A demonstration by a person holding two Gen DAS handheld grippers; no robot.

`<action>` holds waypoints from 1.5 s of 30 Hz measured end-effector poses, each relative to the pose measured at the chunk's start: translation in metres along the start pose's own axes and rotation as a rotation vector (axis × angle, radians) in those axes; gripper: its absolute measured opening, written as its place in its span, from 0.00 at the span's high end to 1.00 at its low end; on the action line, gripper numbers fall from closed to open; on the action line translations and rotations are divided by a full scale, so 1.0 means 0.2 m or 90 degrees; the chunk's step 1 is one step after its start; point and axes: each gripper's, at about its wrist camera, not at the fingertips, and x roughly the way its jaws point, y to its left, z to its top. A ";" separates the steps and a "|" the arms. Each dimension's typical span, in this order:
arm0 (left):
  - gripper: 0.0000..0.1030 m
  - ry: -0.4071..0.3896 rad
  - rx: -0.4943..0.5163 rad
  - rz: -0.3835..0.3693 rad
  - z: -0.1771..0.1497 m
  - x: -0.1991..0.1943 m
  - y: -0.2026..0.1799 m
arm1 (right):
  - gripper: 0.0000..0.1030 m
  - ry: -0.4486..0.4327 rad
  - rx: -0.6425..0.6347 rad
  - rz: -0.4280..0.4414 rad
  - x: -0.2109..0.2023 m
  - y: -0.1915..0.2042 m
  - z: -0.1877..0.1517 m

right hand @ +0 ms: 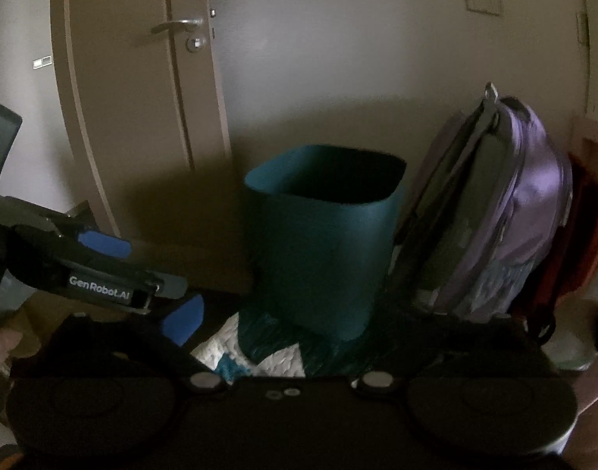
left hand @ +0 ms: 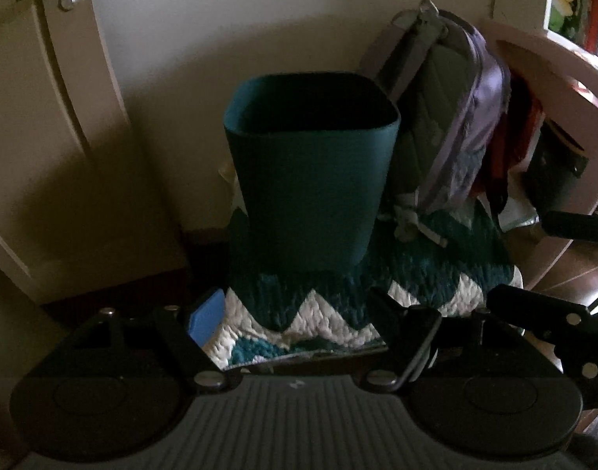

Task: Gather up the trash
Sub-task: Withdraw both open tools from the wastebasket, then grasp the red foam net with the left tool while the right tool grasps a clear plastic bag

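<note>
A dark teal waste bin [left hand: 310, 180] stands upright on a teal and white zigzag rug [left hand: 330, 313], its mouth open and dark inside. It also shows in the right wrist view [right hand: 326, 235]. My left gripper [left hand: 299, 313] is wide open and empty, close in front of the bin, with a blue pad [left hand: 207, 317] showing on its left finger. In the right wrist view the left gripper [right hand: 142, 286] reaches in from the left with blue pads apart. My right gripper [right hand: 283, 337] is open and empty, a little farther from the bin. No trash is visible.
A purple and grey backpack [left hand: 452, 125] leans on the wall right of the bin, also in the right wrist view [right hand: 495, 211]. A closed door [right hand: 134, 98] is at the left. A pink shelf unit [left hand: 565, 90] with dark and red items stands at the right.
</note>
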 end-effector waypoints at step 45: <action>0.05 0.583 -0.406 0.156 -1.60 2.25 0.43 | 0.10 0.469 0.138 0.026 1.57 -0.17 -2.01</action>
